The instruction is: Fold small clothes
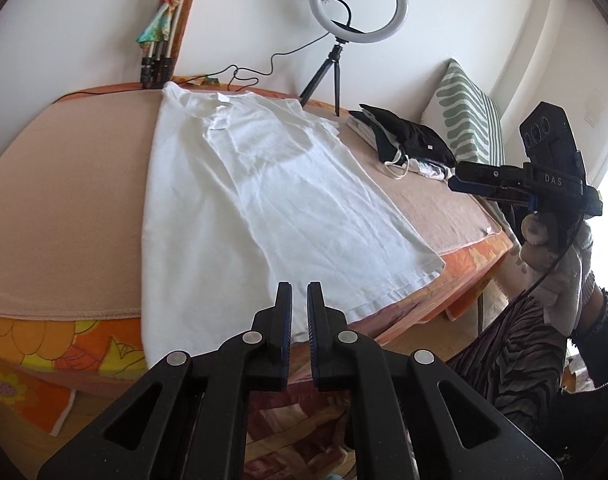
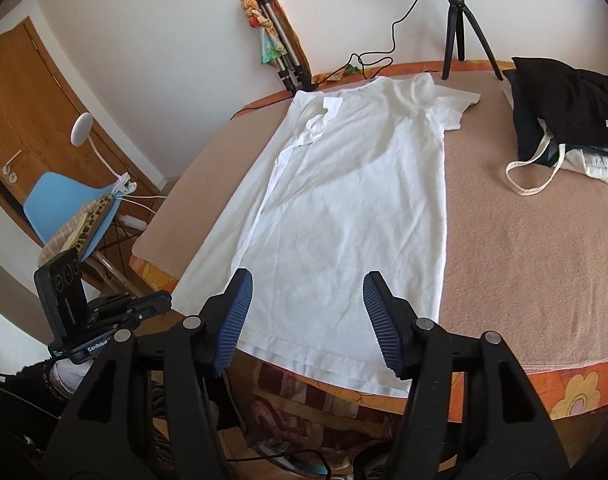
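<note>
A white T-shirt (image 1: 264,208) (image 2: 343,208) lies flat on the beige blanket (image 1: 64,200) (image 2: 523,260), collar toward the wall and hem at the near edge. Its left side is folded in over the body. My left gripper (image 1: 300,286) hovers just over the hem, jaws shut with nothing between them. My right gripper (image 2: 307,276) stands open above the hem, its blue pads (image 2: 232,320) spread wide and empty. The right gripper (image 1: 457,179) also shows in the left wrist view, off the table's right edge in a gloved hand (image 1: 559,272). In the right wrist view the left gripper (image 2: 160,300) sits low at the left.
A pile of black and white clothes (image 1: 411,136) (image 2: 563,104) lies at the back right. A ring light on a small tripod (image 1: 335,76) stands by the wall, its cable trailing. A striped cushion (image 1: 467,120) is far right. A blue chair (image 2: 64,208) stands left of the table.
</note>
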Tool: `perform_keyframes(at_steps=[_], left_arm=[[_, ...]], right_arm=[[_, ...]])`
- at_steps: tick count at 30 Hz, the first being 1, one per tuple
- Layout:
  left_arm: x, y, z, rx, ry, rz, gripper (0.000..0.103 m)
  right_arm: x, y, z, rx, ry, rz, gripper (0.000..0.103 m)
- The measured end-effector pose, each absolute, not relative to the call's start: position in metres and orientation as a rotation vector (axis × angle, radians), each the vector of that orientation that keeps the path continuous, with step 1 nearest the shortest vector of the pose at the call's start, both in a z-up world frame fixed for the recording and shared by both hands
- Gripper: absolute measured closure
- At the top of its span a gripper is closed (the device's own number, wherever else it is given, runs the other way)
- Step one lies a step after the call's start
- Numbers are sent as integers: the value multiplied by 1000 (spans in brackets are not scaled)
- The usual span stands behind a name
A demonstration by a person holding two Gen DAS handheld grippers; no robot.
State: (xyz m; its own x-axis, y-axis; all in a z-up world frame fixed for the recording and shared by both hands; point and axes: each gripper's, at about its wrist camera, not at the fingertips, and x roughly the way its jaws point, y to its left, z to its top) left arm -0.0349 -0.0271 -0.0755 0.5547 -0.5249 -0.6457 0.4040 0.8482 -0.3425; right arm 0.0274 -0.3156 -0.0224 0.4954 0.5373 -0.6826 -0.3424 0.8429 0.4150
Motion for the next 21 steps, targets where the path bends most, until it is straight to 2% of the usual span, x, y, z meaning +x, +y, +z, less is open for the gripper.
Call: perform_keyframes(at_steps=[3,6,7,9,11,17,21], left_arm=[[-34,-57,-74,-130,825,-604,96],[-31,-88,-73,-95,827,-660,90],[-29,-98,-72,-91,829,-677,87],[-27,-118,-72,-77,832,-705,71],[-28,-139,-72,-45,829,-736,67],[-30,-205,-76,82,841,-820,60],[-26,-232,-82,156,839,-806,60]], right_arm=[[31,-341,-11,249,860,497,41],[34,-365,-4,276,825,466,31],[35,-373,-3,294,817,462,26],[38,-390,0,338,806,475,22],[41,-404,3,359,793,486,21],[66,-436,5,389,771,461,20],[103,-455,-2,492,772,481,20]])
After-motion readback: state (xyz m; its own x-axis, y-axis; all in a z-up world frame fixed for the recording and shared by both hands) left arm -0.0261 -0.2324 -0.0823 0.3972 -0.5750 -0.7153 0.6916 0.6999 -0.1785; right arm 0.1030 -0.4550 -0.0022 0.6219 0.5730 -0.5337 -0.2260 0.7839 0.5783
